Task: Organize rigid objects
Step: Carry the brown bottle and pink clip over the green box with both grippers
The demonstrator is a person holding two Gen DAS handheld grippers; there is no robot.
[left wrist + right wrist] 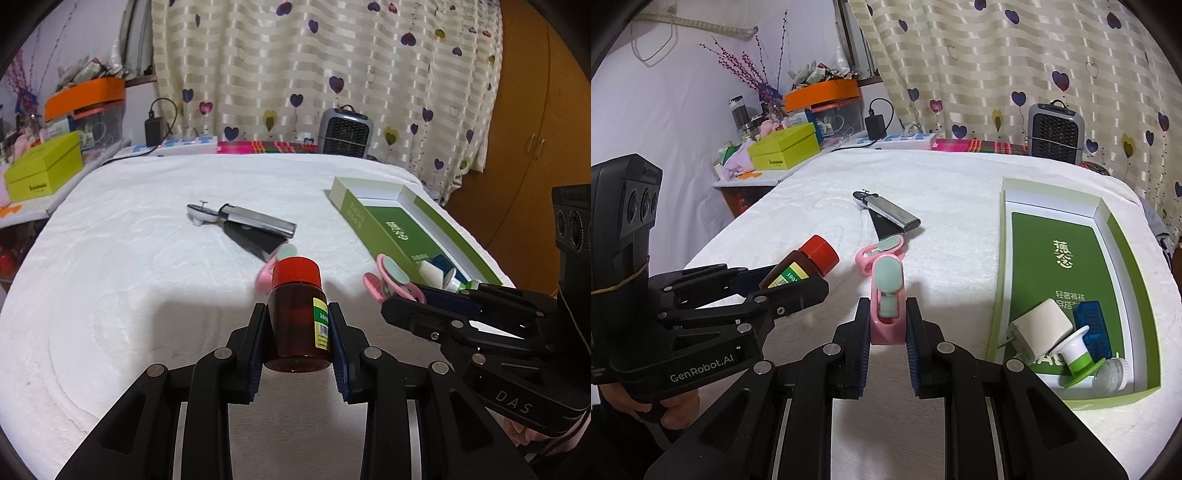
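My left gripper (297, 336) is shut on a brown bottle (298, 325) with a red cap, held above the white towel; it also shows in the right wrist view (803, 269). My right gripper (886, 325) is shut on a pink clip (887, 295) with mint pads, also seen in the left wrist view (391, 284). A second pink clip (879, 253) lies on the towel ahead. A silver and black tool (886, 210) lies farther back. The green box (1123, 280) at the right holds a white plug (1039, 326), a blue block (1091, 325), a green-white part (1078, 354) and a clear cap (1112, 374).
The white towel (129, 240) covers the table. A grey fan heater (1054, 133) stands at the back by the curtain. A lime box (785, 149), an orange box (822, 94) and clutter sit on a side shelf at the left.
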